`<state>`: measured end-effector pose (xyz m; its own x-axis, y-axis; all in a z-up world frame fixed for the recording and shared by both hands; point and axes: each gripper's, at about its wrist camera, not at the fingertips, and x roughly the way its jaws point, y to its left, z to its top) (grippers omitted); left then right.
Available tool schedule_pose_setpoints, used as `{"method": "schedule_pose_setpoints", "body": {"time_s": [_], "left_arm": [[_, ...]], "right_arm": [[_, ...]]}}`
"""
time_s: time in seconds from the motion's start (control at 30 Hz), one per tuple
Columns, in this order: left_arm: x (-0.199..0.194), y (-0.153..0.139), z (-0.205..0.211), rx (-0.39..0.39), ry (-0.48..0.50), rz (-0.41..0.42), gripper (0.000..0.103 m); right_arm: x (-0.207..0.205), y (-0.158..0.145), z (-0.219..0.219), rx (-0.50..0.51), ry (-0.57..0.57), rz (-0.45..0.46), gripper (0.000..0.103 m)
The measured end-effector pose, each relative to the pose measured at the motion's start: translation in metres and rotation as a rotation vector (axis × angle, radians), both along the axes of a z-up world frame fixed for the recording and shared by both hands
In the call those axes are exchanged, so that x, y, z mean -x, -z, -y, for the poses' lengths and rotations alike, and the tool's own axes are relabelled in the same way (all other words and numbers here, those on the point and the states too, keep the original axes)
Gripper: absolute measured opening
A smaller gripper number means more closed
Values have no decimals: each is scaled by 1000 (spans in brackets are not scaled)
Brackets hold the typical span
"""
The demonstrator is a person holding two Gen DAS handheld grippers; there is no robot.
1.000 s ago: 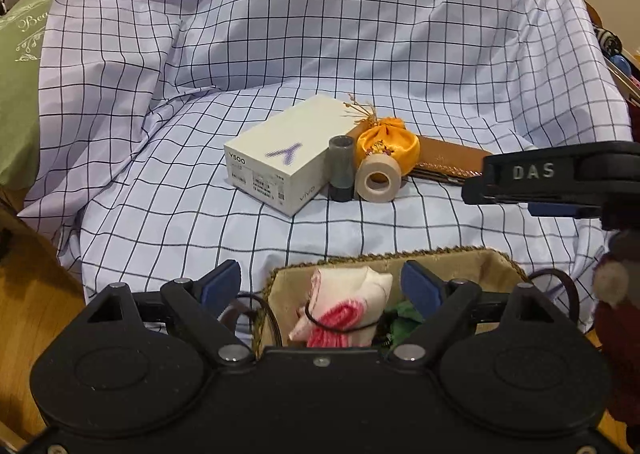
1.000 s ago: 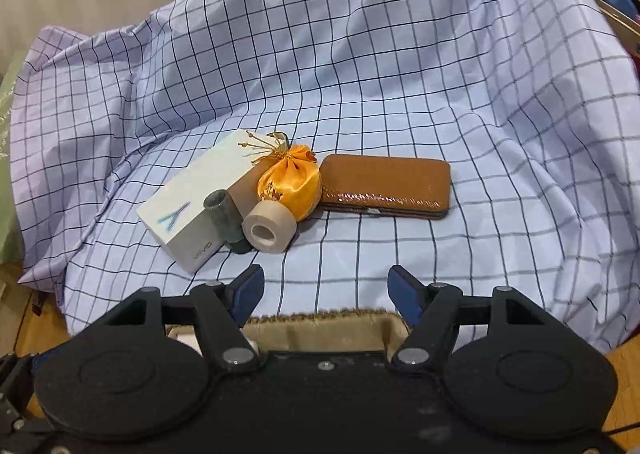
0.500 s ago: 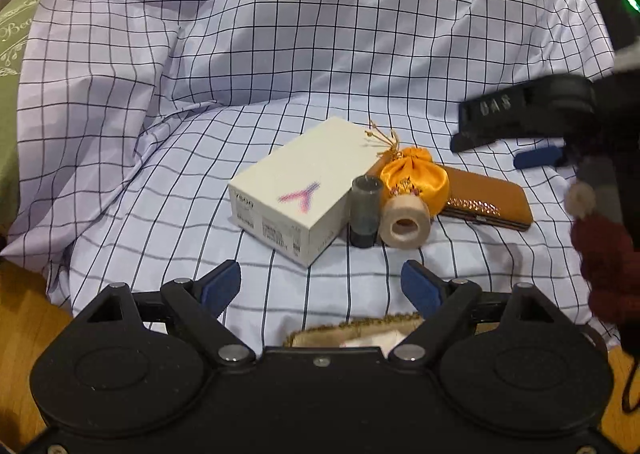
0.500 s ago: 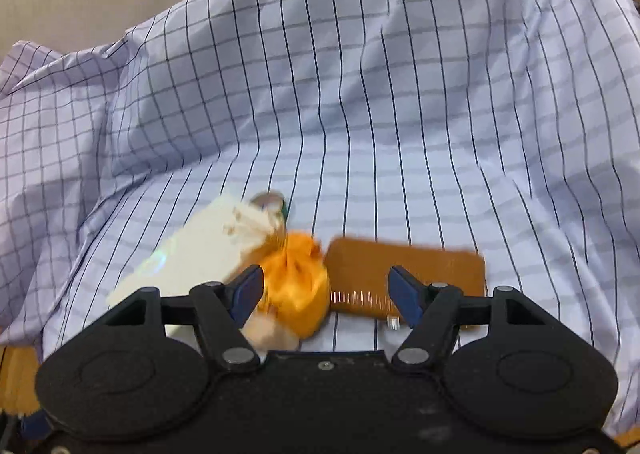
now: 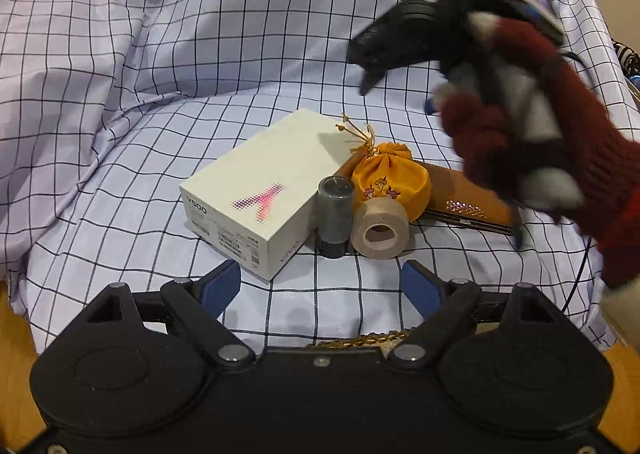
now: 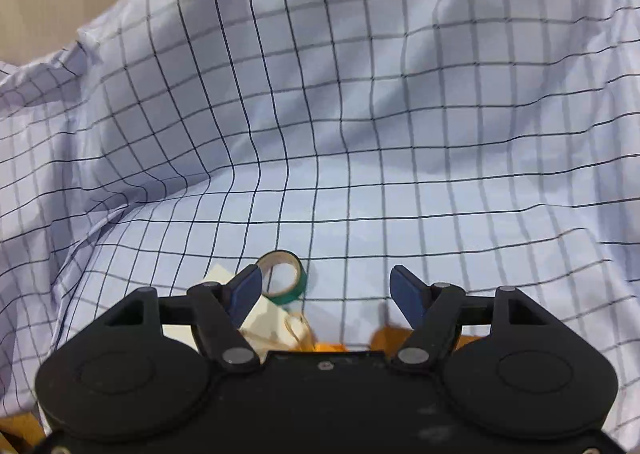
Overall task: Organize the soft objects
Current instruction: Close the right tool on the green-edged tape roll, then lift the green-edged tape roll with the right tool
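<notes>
An orange satin pouch [image 5: 394,180] with a tasselled cord lies on the checked cloth [image 5: 200,54], between a white box [image 5: 256,198] and a brown case [image 5: 468,202]. My left gripper [image 5: 320,282] is open and empty, just short of this cluster. Only the braided rim of a basket [image 5: 360,340] shows under its fingers. A hand in a dark red knitted glove [image 5: 520,134] holds my right gripper [image 5: 396,96] above and beyond the pouch, blurred. In the right wrist view, the right gripper [image 6: 326,286] is open and empty, with a sliver of the pouch [image 6: 328,346] at its base.
A grey cylinder [image 5: 336,210] and a beige tape roll [image 5: 380,228] stand in front of the pouch. A green tape roll [image 6: 286,280] lies behind the box corner [image 6: 260,314]. The cloth [image 6: 360,114] rises in folds at the back and sides.
The right gripper has swept forward over the objects, which slid to the bottom of its view. The left gripper moved closer to the box, and the basket has dropped almost out of sight.
</notes>
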<state>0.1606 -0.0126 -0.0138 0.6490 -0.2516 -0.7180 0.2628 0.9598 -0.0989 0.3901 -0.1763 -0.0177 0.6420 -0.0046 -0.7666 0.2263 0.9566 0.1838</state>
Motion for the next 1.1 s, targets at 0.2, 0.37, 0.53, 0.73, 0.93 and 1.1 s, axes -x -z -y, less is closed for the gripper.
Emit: {"method": "schedule_pose_setpoints", "body": {"time_s": [0.2, 0.37, 0.53, 0.73, 0.93, 1.1], "left_arm": [[-5, 6, -4, 3, -9, -12, 84], [-10, 9, -10, 19, -24, -26, 84], [-10, 11, -15, 30, -34, -29, 84], [-9, 12, -16, 37, -37, -32, 84], [-8, 10, -16, 41, -37, -28, 84], [-8, 9, -15, 36, -35, -27, 84]], "right_arm": [[-53, 21, -15, -37, 5, -93, 70], [-85, 40, -26, -52, 19, -175, 70], [-100, 51, -36, -45, 16, -223, 69], [-109, 59, -43, -3, 21, -268, 66], [-123, 70, -37, -87, 12, -293, 46], [-123, 70, -29, -115, 2, -290, 46]]}}
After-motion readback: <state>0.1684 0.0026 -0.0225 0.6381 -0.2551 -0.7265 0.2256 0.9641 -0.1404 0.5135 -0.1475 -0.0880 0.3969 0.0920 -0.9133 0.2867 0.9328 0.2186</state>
